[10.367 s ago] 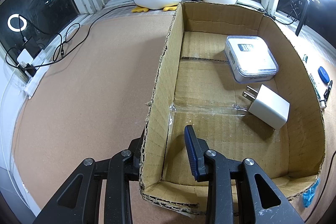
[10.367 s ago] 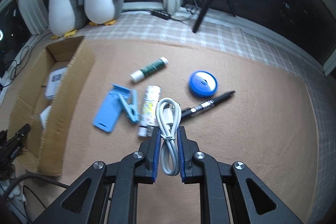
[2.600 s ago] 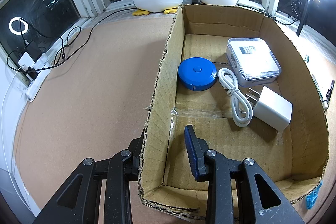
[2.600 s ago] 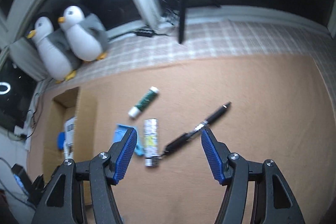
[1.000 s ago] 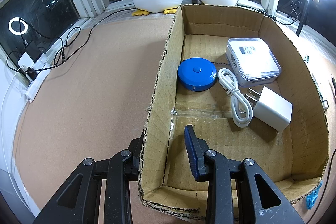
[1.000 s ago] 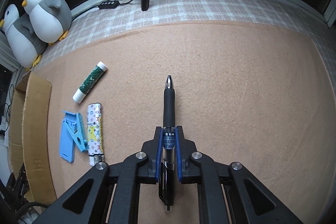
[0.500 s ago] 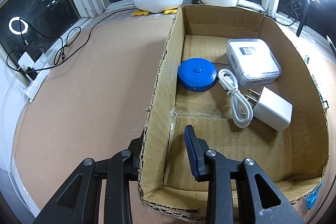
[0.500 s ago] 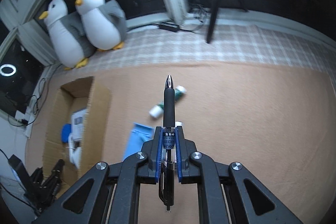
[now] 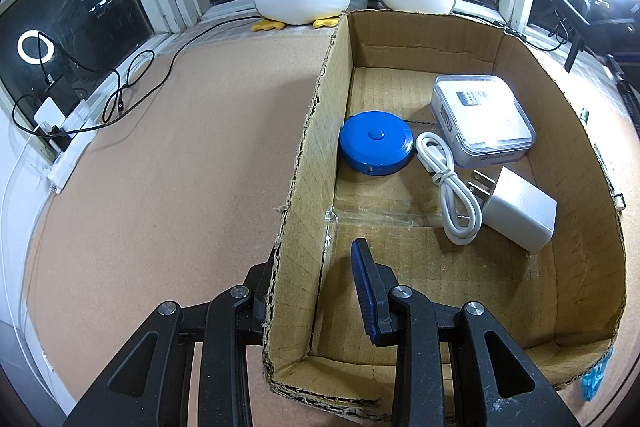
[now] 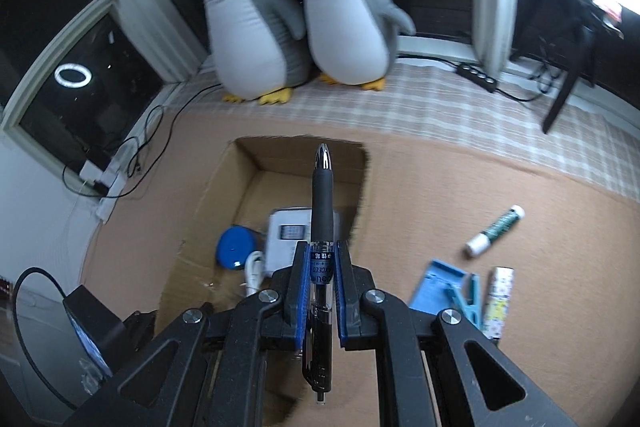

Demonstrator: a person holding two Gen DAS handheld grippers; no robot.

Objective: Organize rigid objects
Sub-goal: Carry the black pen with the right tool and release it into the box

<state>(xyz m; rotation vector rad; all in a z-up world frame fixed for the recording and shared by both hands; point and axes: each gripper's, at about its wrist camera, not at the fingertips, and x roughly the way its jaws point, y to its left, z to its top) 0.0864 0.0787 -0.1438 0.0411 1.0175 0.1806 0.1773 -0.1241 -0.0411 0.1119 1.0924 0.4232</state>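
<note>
Cardboard box (image 9: 304, 163) wall pinched in left tool (image 9: 316, 291) — right tool (image 10: 322, 291) grips pen (image 10: 322, 203) above it.

Counted: one cardboard box (image 9: 308, 163) right of centre in the left wrist view, holding one blue round tape measure (image 9: 376, 142), one coiled white cable (image 9: 448, 187), one clear-lidded white case (image 9: 482, 119) and one white plug adapter (image 9: 520, 215). Two plush penguins (image 10: 256, 27) along the top of both views, with one ring-light reflection (image 9: 32, 47) at upper left. In the right wrist view: one black pen (image 10: 322, 203) at centre, and at lower right one green glue stick (image 10: 496, 230), one blue phone stand (image 10: 438, 285), one blue clip (image 10: 468, 301) and one patterned lighter (image 10: 498, 301).
</note>
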